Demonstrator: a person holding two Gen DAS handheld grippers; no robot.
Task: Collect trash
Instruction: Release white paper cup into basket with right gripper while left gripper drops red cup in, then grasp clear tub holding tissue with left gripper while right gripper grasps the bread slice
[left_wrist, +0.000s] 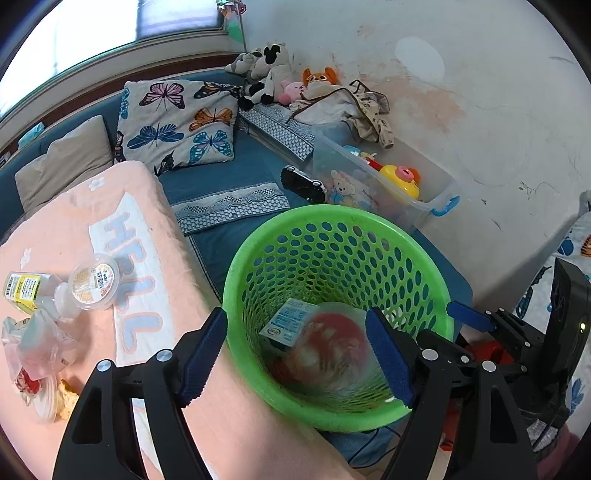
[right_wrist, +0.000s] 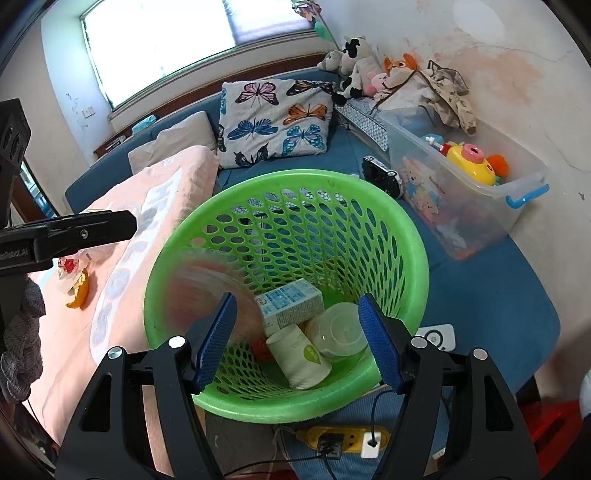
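Lying tilted in basket (right_wrist: 400, 236): paper cup (right_wrist: 299, 356), mouth lower-right | both tongs wide, empty

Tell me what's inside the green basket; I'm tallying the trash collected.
Inside the green basket: a small carton, a paper cup, a clear plastic cup and a blurred red-and-clear piece. Something red lies mostly covered beneath them.
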